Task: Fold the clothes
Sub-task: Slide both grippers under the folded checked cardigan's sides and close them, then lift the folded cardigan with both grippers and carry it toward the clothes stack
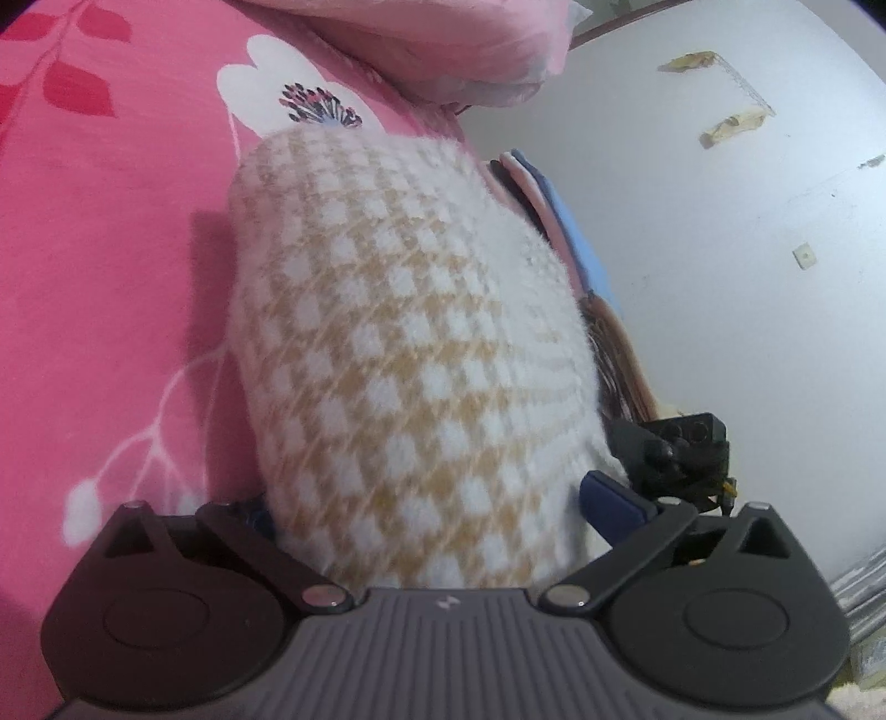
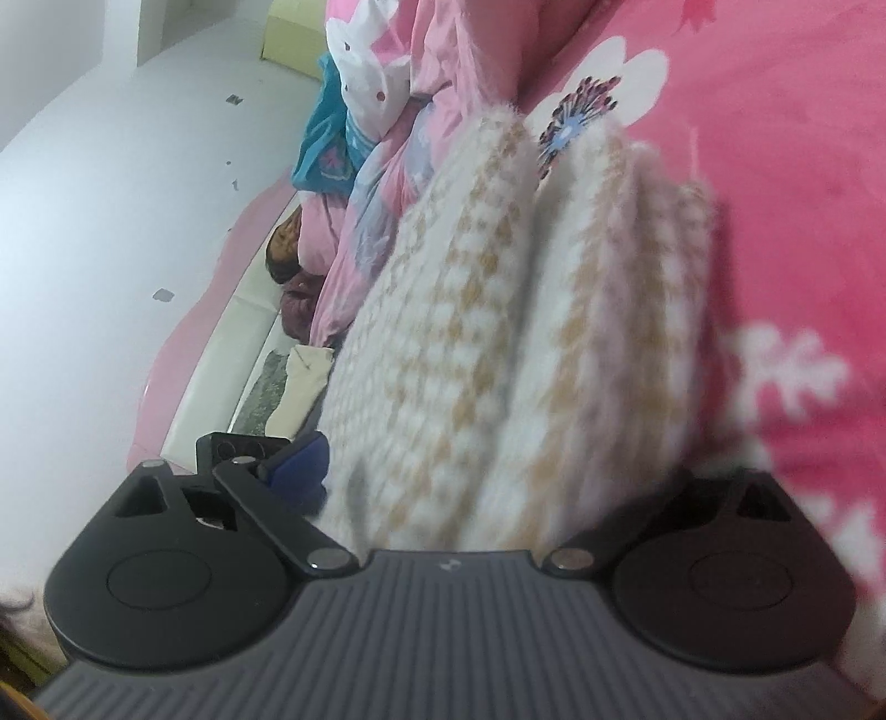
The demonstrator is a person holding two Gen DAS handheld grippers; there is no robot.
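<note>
A fluffy white and tan checked garment (image 1: pixel 398 343) lies folded into a thick bundle on the pink flowered bed sheet (image 1: pixel 88 232). My left gripper (image 1: pixel 434 507) stands wide around the bundle's near end. Its blue pad (image 1: pixel 614 498) is at the bundle's right edge and the other pad is hidden by the fabric. In the right wrist view the same garment (image 2: pixel 498 343) shows several stacked folds. My right gripper (image 2: pixel 506 476) also straddles it with jaws wide: a blue pad (image 2: pixel 299 471) on the left, the other finger covered. I see neither gripper squeezing the bundle.
A pink quilt (image 1: pixel 443 50) lies beyond the garment, with a stack of folded blue and striped clothes (image 1: pixel 554 210) beside it by the white wall (image 1: pixel 747 249). Piled pink bedding (image 2: pixel 387 183), a teal cloth (image 2: pixel 326 149) and the bed's white edge (image 2: pixel 221 376) show in the right wrist view.
</note>
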